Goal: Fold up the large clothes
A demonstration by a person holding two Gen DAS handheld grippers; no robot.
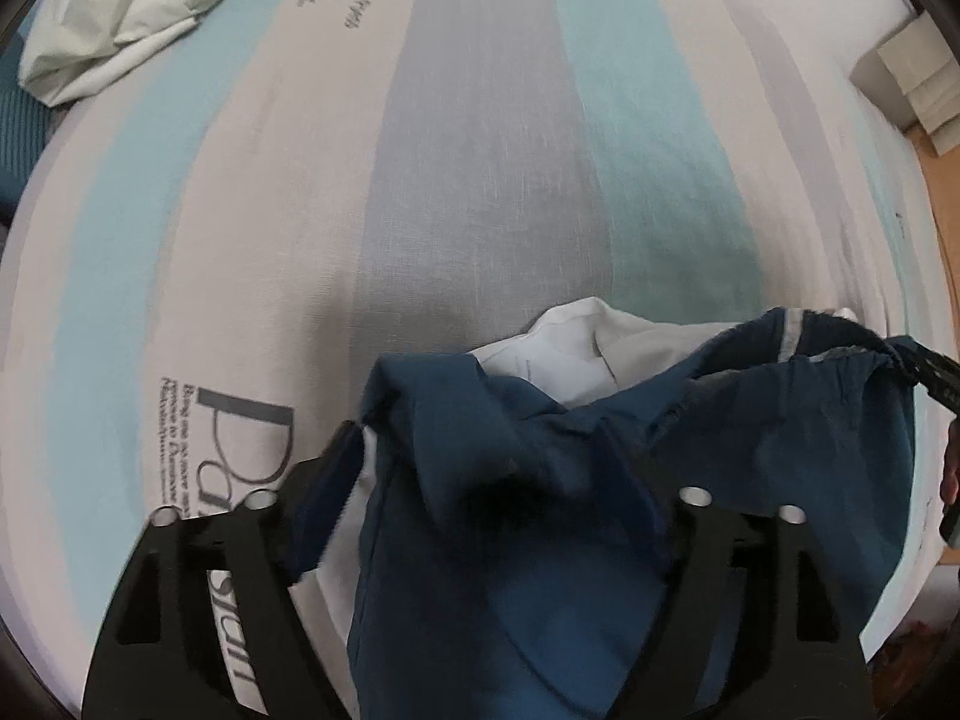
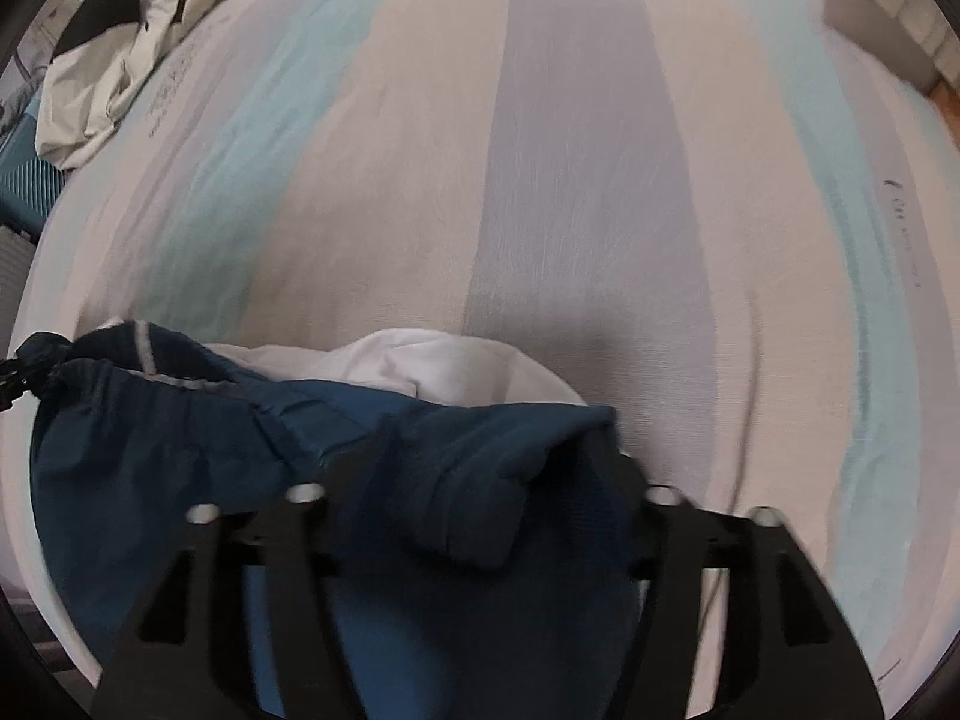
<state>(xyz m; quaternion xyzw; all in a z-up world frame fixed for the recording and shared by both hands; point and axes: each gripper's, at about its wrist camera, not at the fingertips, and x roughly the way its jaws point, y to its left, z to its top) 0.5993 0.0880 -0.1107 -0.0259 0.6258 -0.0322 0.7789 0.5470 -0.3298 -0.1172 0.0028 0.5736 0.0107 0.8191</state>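
Observation:
A dark blue garment (image 1: 540,510) with a white lining (image 1: 576,354) hangs bunched between my two grippers above the bed. My left gripper (image 1: 498,468) is shut on one part of its blue cloth, which drapes over and hides the fingertips. In the right wrist view the same blue garment (image 2: 180,456) stretches to the left, its white lining (image 2: 420,360) showing behind. My right gripper (image 2: 480,480) is shut on a fold of the blue cloth. The other gripper's black tip (image 1: 936,378) pinches the garment's elastic hem at the far right of the left wrist view.
The bed sheet (image 1: 480,150) has wide white, grey and light blue stripes with printed words. A crumpled pale garment (image 1: 126,12) lies at the far left corner, also in the right wrist view (image 2: 102,78). Wooden floor (image 1: 936,180) and pale furniture (image 1: 912,72) lie beyond the right edge.

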